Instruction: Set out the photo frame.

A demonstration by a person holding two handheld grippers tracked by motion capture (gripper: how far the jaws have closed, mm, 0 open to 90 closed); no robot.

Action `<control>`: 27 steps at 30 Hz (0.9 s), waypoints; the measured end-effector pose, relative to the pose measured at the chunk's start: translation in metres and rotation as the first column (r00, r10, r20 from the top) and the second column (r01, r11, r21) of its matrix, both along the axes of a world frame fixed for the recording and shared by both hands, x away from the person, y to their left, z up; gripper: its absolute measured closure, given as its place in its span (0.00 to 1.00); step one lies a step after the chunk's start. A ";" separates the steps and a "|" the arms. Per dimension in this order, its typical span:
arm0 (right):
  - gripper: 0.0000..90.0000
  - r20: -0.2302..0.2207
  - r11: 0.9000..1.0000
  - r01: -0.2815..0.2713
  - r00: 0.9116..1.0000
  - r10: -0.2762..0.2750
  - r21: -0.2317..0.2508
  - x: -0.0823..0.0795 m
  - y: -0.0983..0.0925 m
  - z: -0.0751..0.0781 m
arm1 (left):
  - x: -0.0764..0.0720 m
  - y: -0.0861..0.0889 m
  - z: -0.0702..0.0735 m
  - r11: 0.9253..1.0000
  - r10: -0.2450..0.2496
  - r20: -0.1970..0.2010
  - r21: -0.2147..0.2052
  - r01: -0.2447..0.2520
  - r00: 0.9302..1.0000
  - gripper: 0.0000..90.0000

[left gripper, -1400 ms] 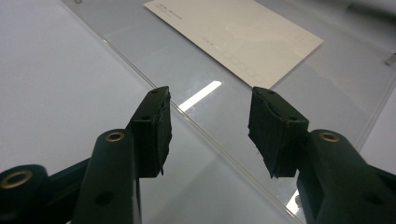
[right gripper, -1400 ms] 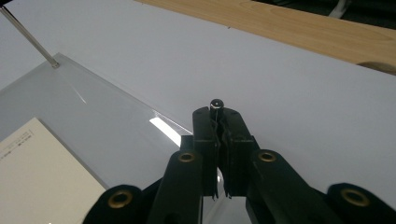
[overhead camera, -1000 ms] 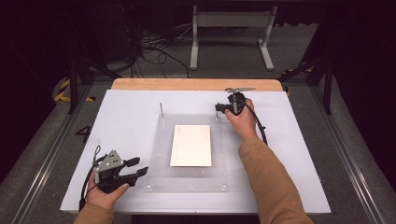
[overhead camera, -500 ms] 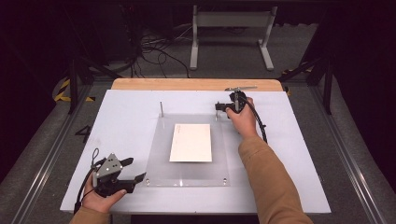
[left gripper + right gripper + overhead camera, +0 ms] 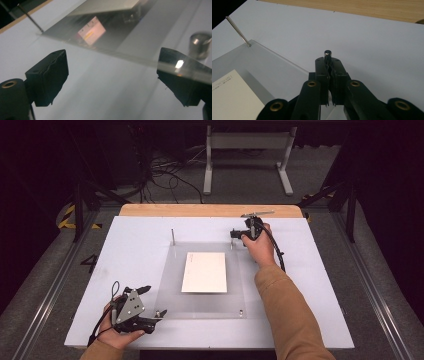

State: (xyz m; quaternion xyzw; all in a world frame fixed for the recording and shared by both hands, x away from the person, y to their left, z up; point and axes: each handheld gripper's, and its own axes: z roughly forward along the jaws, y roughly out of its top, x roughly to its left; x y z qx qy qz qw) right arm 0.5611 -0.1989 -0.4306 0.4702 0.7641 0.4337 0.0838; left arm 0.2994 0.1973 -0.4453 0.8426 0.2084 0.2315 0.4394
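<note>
Left gripper (image 5: 150,307): jaws just opened wide, nothing between them, beside the clear sheet's (image 5: 170,295) near-left corner; a careless nudge could slide the sheet. Card (image 5: 205,272): under sheet, centre. Right gripper (image 5: 235,235): clamped on the far-right pin (image 5: 327,53); twisting may bend it.

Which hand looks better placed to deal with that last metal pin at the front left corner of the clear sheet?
Probably the left: the left gripper sits open beside the front-left pin, while the right gripper is shut on the far-right pin.
</note>
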 end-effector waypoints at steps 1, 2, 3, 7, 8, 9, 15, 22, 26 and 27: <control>0.95 0.004 1.000 -0.001 1.000 0.001 -0.008 0.000 0.000 0.000 | 0.001 -0.003 -0.001 1.000 -0.017 0.006 -0.004 0.017 1.000 0.13; 0.95 0.003 1.000 0.001 1.000 -0.001 -0.013 0.000 0.001 0.001 | 0.001 -0.004 -0.001 0.999 -0.030 0.009 -0.016 0.030 1.000 0.13; 0.95 0.003 1.000 0.002 1.000 -0.002 -0.015 0.000 0.001 0.001 | 0.002 -0.005 0.000 0.998 -0.049 0.013 -0.035 0.049 0.999 0.14; 0.95 0.002 1.000 0.003 1.000 -0.003 -0.011 -0.001 0.001 0.000 | 0.003 -0.008 0.001 0.994 -0.084 0.042 -0.062 0.087 0.996 0.16; 0.95 0.003 1.000 0.005 1.000 -0.005 -0.007 -0.001 0.001 0.000 | 0.003 -0.009 0.001 0.992 -0.098 0.049 -0.073 0.102 0.994 0.18; 0.95 0.003 1.000 0.006 1.000 -0.006 -0.004 -0.001 0.001 0.000 | 0.004 -0.010 0.001 0.990 -0.109 0.060 -0.082 0.113 0.992 0.19; 0.95 0.003 1.000 0.008 1.000 -0.008 0.004 -0.001 0.000 -0.001 | 0.004 -0.018 0.003 0.981 -0.166 0.097 -0.086 0.174 0.981 0.28; 0.95 0.005 1.000 0.009 1.000 -0.009 0.016 -0.001 -0.001 -0.002 | 0.002 -0.015 0.008 0.977 -0.155 0.154 -0.124 0.175 0.976 0.48; 0.94 0.014 1.000 -0.010 1.000 0.010 0.026 -0.002 -0.003 -0.002 | 0.001 -0.014 0.008 0.977 -0.157 0.165 -0.120 0.178 0.974 0.50; 0.93 0.017 0.999 -0.014 1.000 0.014 0.028 -0.003 -0.004 -0.003 | 0.001 -0.014 0.008 0.976 -0.159 0.166 -0.118 0.180 0.973 0.51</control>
